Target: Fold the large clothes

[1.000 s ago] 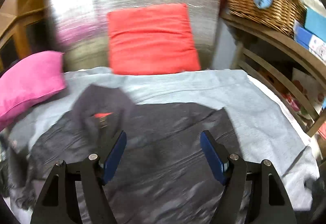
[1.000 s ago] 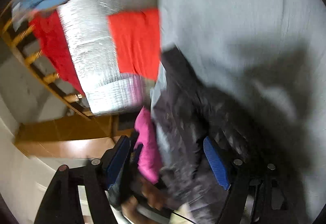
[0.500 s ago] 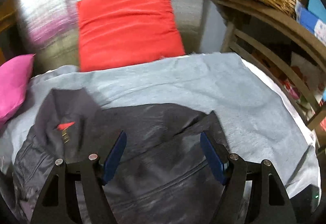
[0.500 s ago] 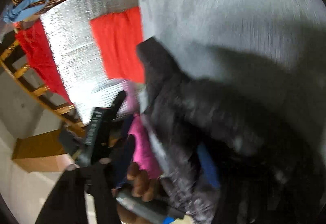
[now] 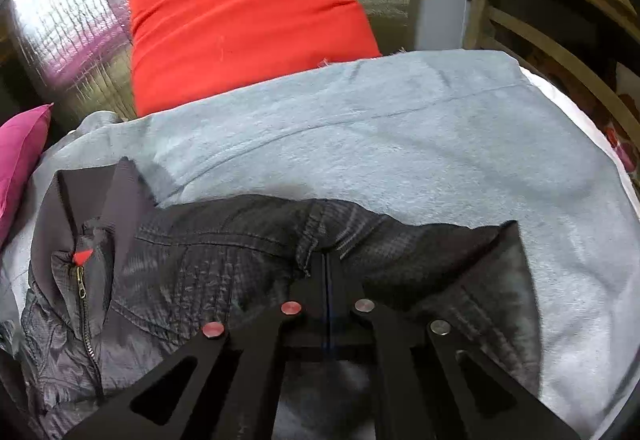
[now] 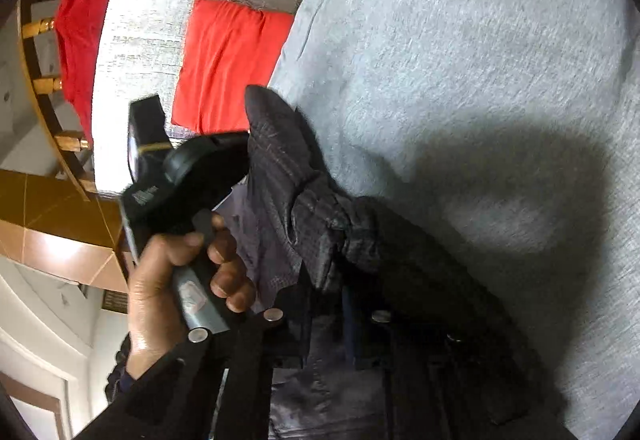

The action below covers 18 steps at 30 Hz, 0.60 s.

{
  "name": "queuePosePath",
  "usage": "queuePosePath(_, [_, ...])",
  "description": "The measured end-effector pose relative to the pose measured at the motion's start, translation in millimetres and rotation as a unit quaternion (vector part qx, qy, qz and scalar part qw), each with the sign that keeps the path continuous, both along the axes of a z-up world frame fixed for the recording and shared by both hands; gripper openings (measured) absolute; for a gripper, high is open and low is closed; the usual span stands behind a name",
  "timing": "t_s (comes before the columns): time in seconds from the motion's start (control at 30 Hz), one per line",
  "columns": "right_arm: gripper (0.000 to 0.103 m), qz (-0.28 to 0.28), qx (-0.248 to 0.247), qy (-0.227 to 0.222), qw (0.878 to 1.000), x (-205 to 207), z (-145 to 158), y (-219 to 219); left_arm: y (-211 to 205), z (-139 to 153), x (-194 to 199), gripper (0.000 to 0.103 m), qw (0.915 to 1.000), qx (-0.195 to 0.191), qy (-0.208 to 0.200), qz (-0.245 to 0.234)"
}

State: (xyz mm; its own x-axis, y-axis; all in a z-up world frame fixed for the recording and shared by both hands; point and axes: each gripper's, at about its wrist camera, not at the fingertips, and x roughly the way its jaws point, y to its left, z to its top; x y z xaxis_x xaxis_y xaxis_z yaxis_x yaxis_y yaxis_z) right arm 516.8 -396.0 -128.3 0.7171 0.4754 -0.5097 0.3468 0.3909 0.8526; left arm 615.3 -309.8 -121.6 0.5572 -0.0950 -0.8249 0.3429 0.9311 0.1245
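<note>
Jacket (image 5: 208,280) lies dark and crumpled on the grey blanket (image 5: 400,144) over the bed, collar and zip toward my left, hem toward my right, so its long axis runs across the left wrist view. My left gripper (image 5: 327,268) has just closed, its fingers pressed together on a pinch of the jacket's far edge, which bunches right at the tips. Beyond the blanket stand a red cushion (image 5: 240,12) against a silver panel (image 5: 68,28), a pink cushion (image 5: 20,160) at far left and a wooden rack (image 5: 560,40) at right.

From the right wrist view, my right gripper (image 6: 344,304) has likewise just closed; its fingers clamp a gathered ridge of jacket (image 6: 320,216) directly ahead of them. The person's hand (image 6: 172,280) holding the left gripper sits just beside, so both grips are close together on one edge. I judge the fold must carry that edge toward me, over the body.
</note>
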Motion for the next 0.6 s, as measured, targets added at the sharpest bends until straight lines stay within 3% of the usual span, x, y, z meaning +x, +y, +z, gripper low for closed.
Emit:
queuePosePath(0.07, [0.010, 0.001, -0.011, -0.002, 1.000, -0.1, 1.3, -1.3, 1.0, -2.7, 0.8, 0.002, 1.0000, -0.007, -0.001, 0.006])
queuePosePath(0.17, [0.009, 0.006, -0.023, 0.001, 1.000, -4.0, -2.3, 2.8, 5.3, 15.3, -8.2, 0.003, 0.9988, -0.046, -0.015, 0.000])
queuePosePath(0.2, [0.009, 0.007, -0.022, -0.002, 1.000, -3.9, -3.9, 2.6, 8.0, 25.2, -11.7, 0.011, 0.9980, -0.060, -0.021, -0.006])
queuePosePath(0.23, [0.009, 0.007, -0.019, -0.006, 1.000, -4.6, -5.7, 2.1, 11.4, 36.2, -14.4, 0.042, 0.9969, -0.075, -0.025, -0.010])
queuePosePath(0.3, [0.009, 0.008, -0.021, -0.012, 1.000, -7.1, -10.0, -2.0, 11.2, 48.1, -17.1, 0.084, 0.9956, -0.089, -0.016, -0.027])
queuePosePath(0.4, [0.009, 0.009, -0.022, -0.017, 1.000, -14.8, -6.0, -3.0, -7.4, 61.7, -35.7, 0.085, 0.9920, -0.065, -0.042, -0.100])
queuePosePath(0.5, [0.009, 0.012, -0.024, -0.020, 0.999, -15.8, -6.7, -2.5, -30.4, 55.1, -43.7, 0.084, 0.9900, -0.020, -0.023, -0.138])
queuePosePath(0.6, [0.009, 0.013, -0.027, -0.021, 0.999, -12.3, -4.8, -1.2, -46.5, 34.3, -40.6, 0.065, 0.9895, 0.036, 0.018, -0.138])
